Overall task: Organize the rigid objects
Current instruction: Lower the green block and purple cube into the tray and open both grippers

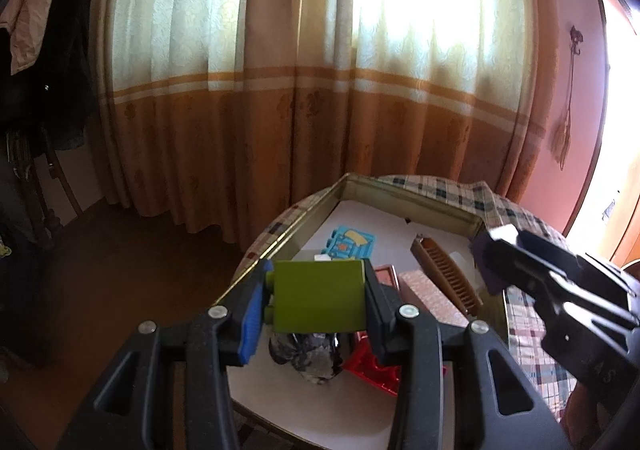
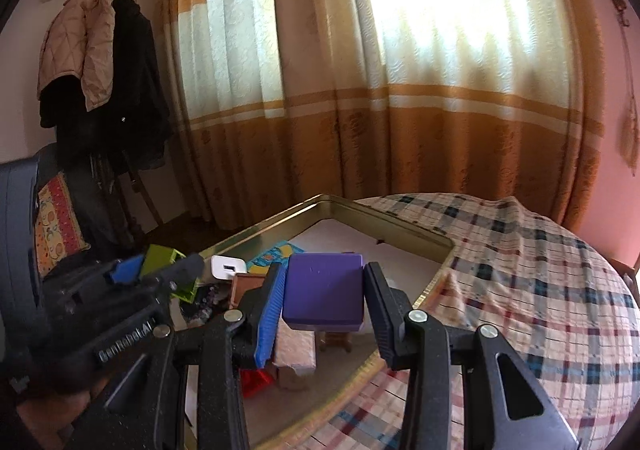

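Left gripper point(image 1: 318, 296) clamps green block point(image 1: 318, 296); right gripper point(image 2: 324, 296) clamps purple block point(image 2: 324, 296). Both over gold tin point(image 2: 256, 236) (free floor at twelve o'clock).

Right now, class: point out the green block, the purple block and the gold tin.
green block point(image 1: 318, 296), left wrist view, middle of its top face.
purple block point(image 2: 324, 292), right wrist view, middle of its top face.
gold tin point(image 2: 396, 215), right wrist view, its far wall.

Plaid-covered bed point(image 2: 540, 282), gold tin tray point(image 2: 400, 215)
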A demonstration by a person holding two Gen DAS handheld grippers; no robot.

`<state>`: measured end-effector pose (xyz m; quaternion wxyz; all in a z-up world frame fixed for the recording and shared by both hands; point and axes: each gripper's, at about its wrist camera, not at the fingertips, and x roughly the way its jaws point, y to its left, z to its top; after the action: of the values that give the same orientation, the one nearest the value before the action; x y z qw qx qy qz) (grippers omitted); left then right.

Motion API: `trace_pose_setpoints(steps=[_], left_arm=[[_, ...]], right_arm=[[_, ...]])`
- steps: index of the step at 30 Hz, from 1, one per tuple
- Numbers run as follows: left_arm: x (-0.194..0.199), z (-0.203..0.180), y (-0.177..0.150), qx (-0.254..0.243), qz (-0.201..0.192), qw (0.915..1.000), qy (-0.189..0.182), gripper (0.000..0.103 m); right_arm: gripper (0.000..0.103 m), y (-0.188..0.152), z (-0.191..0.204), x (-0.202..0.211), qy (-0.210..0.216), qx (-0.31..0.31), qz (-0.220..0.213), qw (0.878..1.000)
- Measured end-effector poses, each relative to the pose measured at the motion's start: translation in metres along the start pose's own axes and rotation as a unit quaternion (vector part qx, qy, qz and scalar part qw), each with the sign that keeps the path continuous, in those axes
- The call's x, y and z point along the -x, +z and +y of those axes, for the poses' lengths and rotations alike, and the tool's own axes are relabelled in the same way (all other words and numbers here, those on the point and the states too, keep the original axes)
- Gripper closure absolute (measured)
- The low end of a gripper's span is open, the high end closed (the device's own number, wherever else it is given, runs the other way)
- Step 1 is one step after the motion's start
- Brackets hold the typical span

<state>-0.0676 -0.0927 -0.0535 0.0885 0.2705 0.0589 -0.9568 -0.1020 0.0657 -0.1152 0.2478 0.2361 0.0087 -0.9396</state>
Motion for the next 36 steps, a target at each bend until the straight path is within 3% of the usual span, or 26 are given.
trace_pose_setpoints(steps=[5, 14, 19, 21, 23, 28, 31, 36], left_arm=[[-0.005, 0.001, 0.001, -0.002, 0.038, 0.9992, -0.013, 0.061], [-0.013, 0.004, -0.003, -0.015, 0.058, 0.9982, 0.008, 0.061], [-0.012, 0.002, -0.003, -0.022, 0.059, 0.9979, 0.012, 0.060], [-0.011, 0.002, -0.003, -0.023, 0.059, 0.9979, 0.012, 0.056], [-0.009, 0.001, -0.003, -0.025, 0.055, 0.9981, 0.014, 0.037], [0.001, -0.010, -0.002, -0.046, 0.041, 0.9979, 0.021, 0.022], [0.011, -0.011, 0.000, -0.049, 0.023, 0.9980, 0.031, 0.001], [0.022, -0.009, 0.007, -0.052, 0.010, 0.9972, 0.053, 0.000]], right_arm=[[0.060, 0.005, 0.009, -0.015, 0.014, 0.002, 0.032, 0.999], [0.060, 0.000, 0.012, -0.031, 0.029, -0.003, 0.067, 0.997], [0.050, -0.002, 0.008, -0.026, 0.029, -0.014, 0.062, 0.998], [0.044, -0.002, 0.005, -0.023, 0.029, -0.019, 0.058, 0.998], [0.039, -0.002, 0.000, -0.017, 0.030, -0.028, 0.049, 0.998], [0.031, -0.003, 0.000, 0.005, 0.022, -0.032, 0.028, 0.999], [0.020, -0.004, 0.003, 0.021, 0.007, -0.024, 0.005, 1.000], [0.013, -0.001, 0.002, 0.034, -0.006, -0.014, -0.007, 1.000]])
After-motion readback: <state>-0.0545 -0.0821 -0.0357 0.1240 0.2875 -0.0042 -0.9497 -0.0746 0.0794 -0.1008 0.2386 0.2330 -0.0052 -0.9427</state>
